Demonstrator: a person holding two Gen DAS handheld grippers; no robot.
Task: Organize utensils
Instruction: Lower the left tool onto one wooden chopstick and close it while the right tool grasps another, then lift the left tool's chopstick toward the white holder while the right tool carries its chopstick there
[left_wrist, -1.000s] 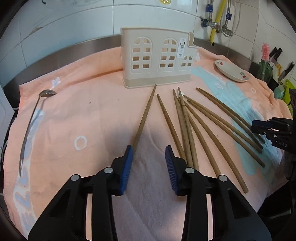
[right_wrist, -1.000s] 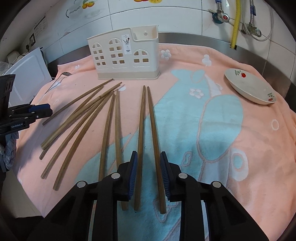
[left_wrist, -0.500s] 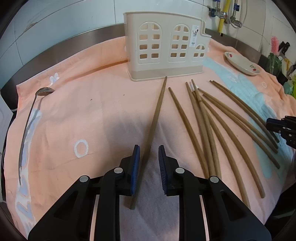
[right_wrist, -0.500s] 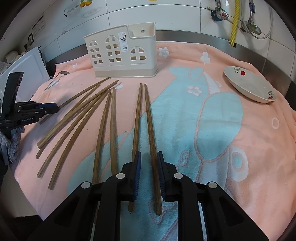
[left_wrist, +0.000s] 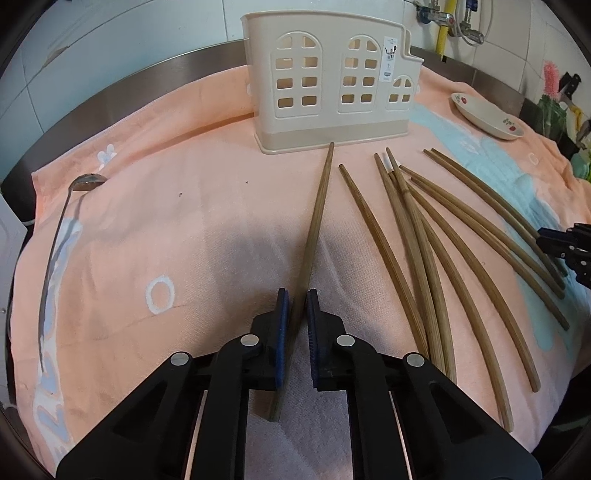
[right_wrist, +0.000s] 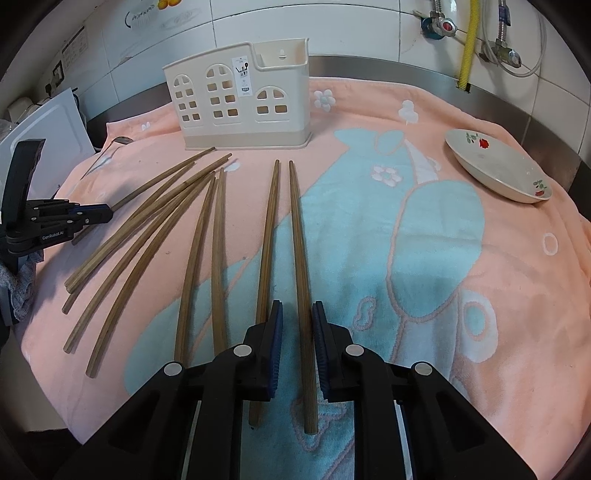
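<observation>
We see slim, ridged wooden chopsticks (right_wrist: 207, 236) fanned over a fuzzy peach towel (left_wrist: 184, 229) in front of the cream plastic holder (left_wrist: 332, 92) with arched cut-outs. Our left claw (left_wrist: 294, 295) clamps one chopstick (left_wrist: 317, 210). Our right claw (right_wrist: 297, 308) is closing around another chopstick (right_wrist: 297, 236), pads not touching. A shallow flowered dish (right_wrist: 498, 166) sits right of the holder, a metal spoon (left_wrist: 59, 243) left.

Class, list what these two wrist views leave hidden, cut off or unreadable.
- Utensil holder interior: both views show only its front wall.
- Holder's label: print too small to read.
- Spoon: in the right wrist view only its bowl shows.
- Left gripper chopstick: pad contact unclear.
- Right-edge clutter: cut off, blurred.
</observation>
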